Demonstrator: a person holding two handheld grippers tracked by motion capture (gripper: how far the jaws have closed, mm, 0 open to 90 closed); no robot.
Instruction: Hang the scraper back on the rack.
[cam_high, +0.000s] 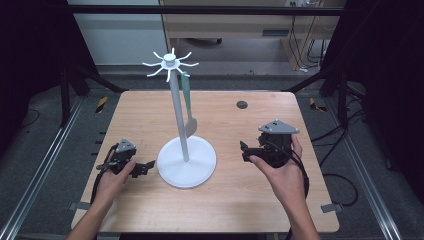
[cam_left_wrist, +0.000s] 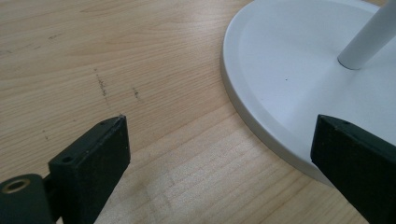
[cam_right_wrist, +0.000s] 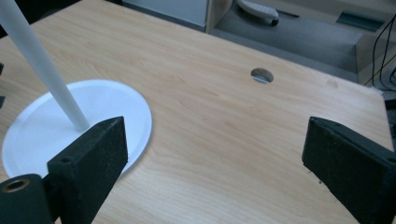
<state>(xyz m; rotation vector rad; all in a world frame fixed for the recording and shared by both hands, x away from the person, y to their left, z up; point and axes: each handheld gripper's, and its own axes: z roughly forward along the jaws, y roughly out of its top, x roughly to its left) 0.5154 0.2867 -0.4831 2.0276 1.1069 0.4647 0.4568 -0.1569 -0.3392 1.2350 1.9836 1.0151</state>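
Grippers flank white stand base (cam_high: 187, 162) on wooden table (cam_high: 235, 195): left gripper (cam_high: 146, 167) jaws apart, empty; right gripper (cam_high: 244, 150) likewise. Farther up, green spatula (cam_high: 189, 107) hangs from hook crown (cam_high: 170, 62).

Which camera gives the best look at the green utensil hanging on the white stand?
The high view: the green utensil hangs there whole from a hook at the top of the white stand, beside the pole. The left gripper view and right gripper view show the stand's base and lower pole, nothing of the utensil.
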